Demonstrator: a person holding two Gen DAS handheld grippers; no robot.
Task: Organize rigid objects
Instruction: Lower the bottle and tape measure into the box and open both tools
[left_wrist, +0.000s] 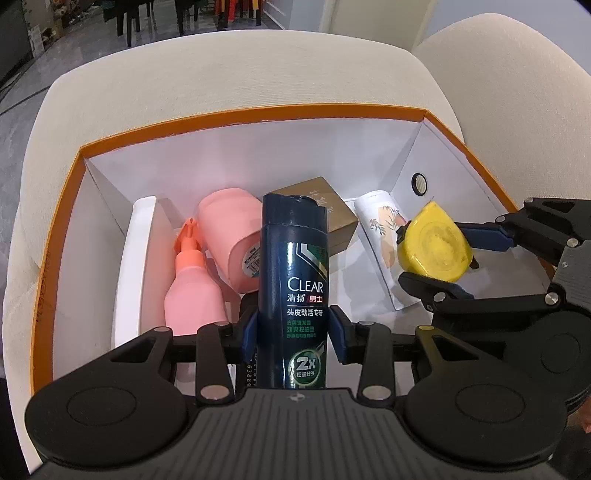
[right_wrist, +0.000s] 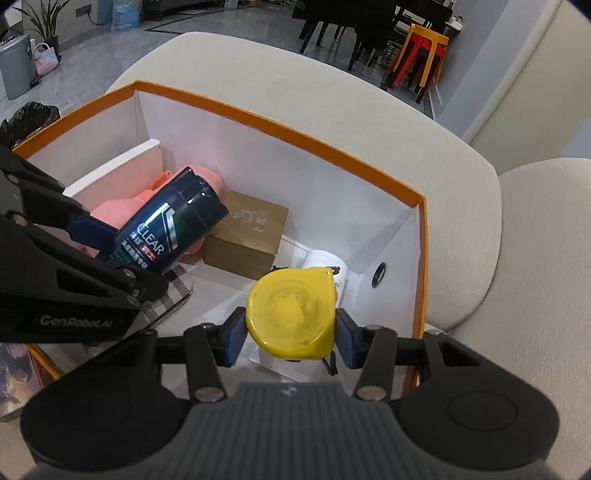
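My left gripper (left_wrist: 293, 332) is shut on a dark blue CLEAR shampoo bottle (left_wrist: 293, 280), cap pointing away, held over the orange-rimmed white box (left_wrist: 236, 117). The same bottle (right_wrist: 173, 225) shows at the left of the right wrist view, with the left gripper (right_wrist: 107, 247) on it. My right gripper (right_wrist: 290, 332) is shut on a yellow tape measure (right_wrist: 291, 314), low inside the box near its right wall. From the left wrist view that tape measure (left_wrist: 432, 247) and the right gripper (left_wrist: 443, 254) sit at the right.
Inside the box lie a pink spray bottle (left_wrist: 192, 291), a pink cup (left_wrist: 232, 236), a brown carton (right_wrist: 247, 236), a white floral tube (left_wrist: 380, 229) and a white divider (left_wrist: 135, 258). A checked item (right_wrist: 173, 291) lies on the box floor. The box rests on a cream sofa (right_wrist: 461, 221).
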